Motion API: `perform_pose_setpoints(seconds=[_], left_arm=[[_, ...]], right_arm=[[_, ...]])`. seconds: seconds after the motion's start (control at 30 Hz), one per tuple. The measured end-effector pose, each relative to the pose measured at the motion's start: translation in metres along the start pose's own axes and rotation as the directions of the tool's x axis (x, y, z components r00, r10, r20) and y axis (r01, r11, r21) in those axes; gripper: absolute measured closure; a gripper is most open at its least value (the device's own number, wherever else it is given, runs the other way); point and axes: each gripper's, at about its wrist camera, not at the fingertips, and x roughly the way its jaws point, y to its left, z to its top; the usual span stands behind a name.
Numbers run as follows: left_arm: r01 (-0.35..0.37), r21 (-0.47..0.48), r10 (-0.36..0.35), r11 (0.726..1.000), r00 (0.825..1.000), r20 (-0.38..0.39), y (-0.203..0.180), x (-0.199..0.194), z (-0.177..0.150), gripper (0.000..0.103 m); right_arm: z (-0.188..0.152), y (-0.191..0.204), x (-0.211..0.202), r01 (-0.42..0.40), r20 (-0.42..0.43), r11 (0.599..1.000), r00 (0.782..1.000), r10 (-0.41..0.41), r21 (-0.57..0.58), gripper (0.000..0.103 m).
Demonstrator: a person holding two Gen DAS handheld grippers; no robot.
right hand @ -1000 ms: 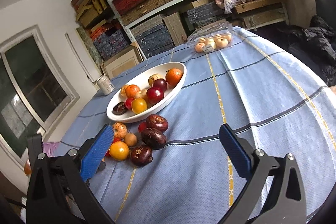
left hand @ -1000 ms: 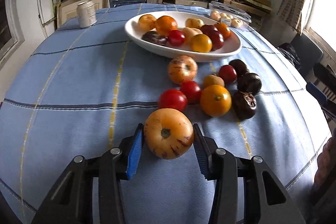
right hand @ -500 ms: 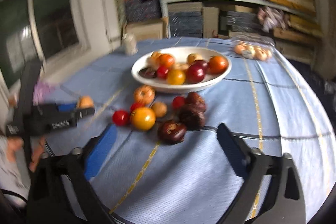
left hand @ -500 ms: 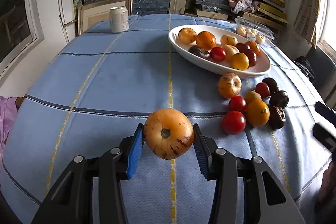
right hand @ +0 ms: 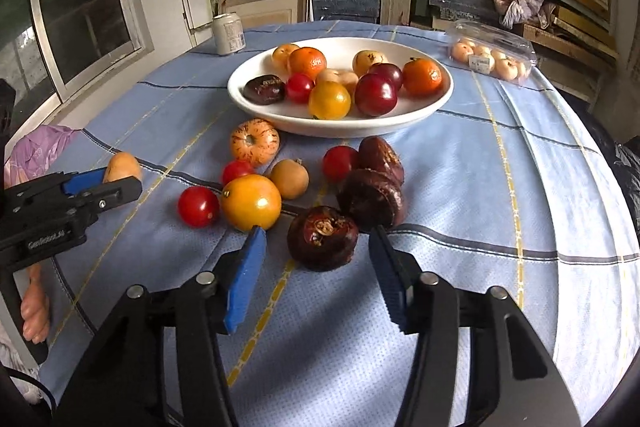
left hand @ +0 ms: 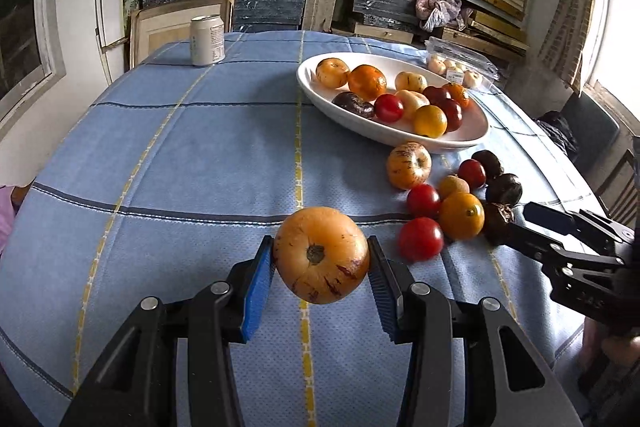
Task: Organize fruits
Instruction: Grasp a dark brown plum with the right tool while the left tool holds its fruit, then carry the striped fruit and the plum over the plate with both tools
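My left gripper [left hand: 320, 261] is shut on a pale orange fruit with dark streaks [left hand: 321, 255], held above the blue cloth left of the loose pile. The right wrist view shows the same fruit [right hand: 122, 165] in that gripper [right hand: 120, 183]. My right gripper [right hand: 317, 233] is closing around a dark purple fruit [right hand: 322, 238] on the cloth. A small gap shows at each blue pad. The right gripper [left hand: 520, 221] reaches in from the right edge. A white oval bowl [right hand: 400, 123] holds several fruits. Several loose fruits lie in front of it, including an orange one [right hand: 251, 202].
A drink can [left hand: 207, 41] stands at the far left of the table. A clear clamshell pack of small fruits [right hand: 492, 57] lies at the far right. Shelves of stacked boxes rise behind. A person's hand [right hand: 34, 307] shows at the table's left edge.
My right gripper swung in to the fruit pile and its jaws narrowed around the dark purple fruit. My left gripper carried its streaked fruit up and left, away from the pile.
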Motion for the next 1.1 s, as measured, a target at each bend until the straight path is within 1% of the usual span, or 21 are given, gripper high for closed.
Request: perform_pose_setpoints(seconds=[0.2, 0.43, 0.5, 0.57, 0.77, 0.83, 0.93, 1.1], left_arm=[[0.014, -0.007, -0.014, 1.000, 1.000, -0.006, 0.000, 0.001, 0.000, 0.057], [0.018, -0.008, -0.018, 1.000, 1.000, -0.012, 0.000, 0.002, 0.000, 0.057], [0.021, -0.011, -0.021, 1.000, 1.000, -0.015, 0.000, 0.003, 0.000, 0.057], [0.020, -0.010, -0.020, 1.000, 1.000, -0.016, 0.000, 0.003, 0.000, 0.057], [0.019, -0.012, -0.019, 1.000, 1.000, -0.011, 0.000, 0.004, 0.001, 0.057], [0.020, -0.013, -0.020, 1.000, 1.000, -0.011, 0.001, 0.004, 0.001, 0.057], [0.018, -0.008, -0.018, 1.000, 1.000, -0.013, 0.000, 0.005, 0.000, 0.057], [0.028, 0.011, -0.028, 1.000, 1.000, -0.013, -0.005, 0.002, -0.001, 0.057]], right_arm=[[0.004, 0.000, 0.012, -0.002, -0.027, 1.000, 1.000, 0.002, -0.005, 0.051], [0.006, -0.006, 0.018, -0.005, -0.038, 1.000, 0.999, 0.005, 0.014, 0.058], [0.006, -0.008, 0.024, -0.008, -0.064, 1.000, 0.998, 0.010, 0.024, 0.062], [0.006, -0.011, 0.028, -0.017, -0.082, 0.999, 0.996, 0.020, 0.036, 0.062], [0.006, -0.011, 0.026, -0.015, -0.075, 0.999, 0.997, 0.017, 0.035, 0.062], [0.005, -0.010, 0.024, -0.015, -0.069, 0.999, 0.997, 0.017, 0.030, 0.063], [-0.002, -0.006, 0.016, -0.046, -0.067, 0.998, 0.997, 0.048, 0.035, 0.063], [-0.021, 0.003, -0.023, -0.118, -0.009, 0.991, 0.993, 0.119, 0.070, 0.063]])
